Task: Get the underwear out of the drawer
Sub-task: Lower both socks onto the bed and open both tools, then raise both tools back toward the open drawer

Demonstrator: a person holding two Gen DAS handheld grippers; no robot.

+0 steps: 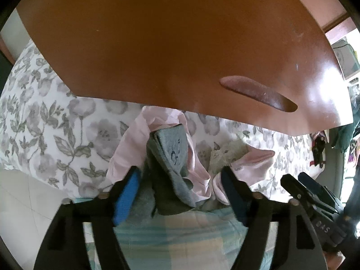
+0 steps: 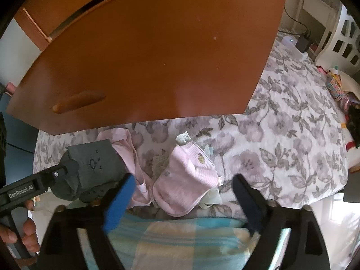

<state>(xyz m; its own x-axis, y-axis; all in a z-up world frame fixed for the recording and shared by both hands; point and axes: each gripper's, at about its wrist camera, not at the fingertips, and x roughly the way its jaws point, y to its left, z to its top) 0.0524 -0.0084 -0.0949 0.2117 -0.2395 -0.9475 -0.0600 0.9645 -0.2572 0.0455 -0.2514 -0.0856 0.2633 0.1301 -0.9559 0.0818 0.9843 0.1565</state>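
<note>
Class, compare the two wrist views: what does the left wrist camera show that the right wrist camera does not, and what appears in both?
Only the left wrist view: the open left tongs over the grey garment.

Only the right wrist view: the open right tongs, a hand on the other tool's handle, the white chair.

Both: the brown drawer front, floral bedspread, pink underwear, checked cloth.
</note>
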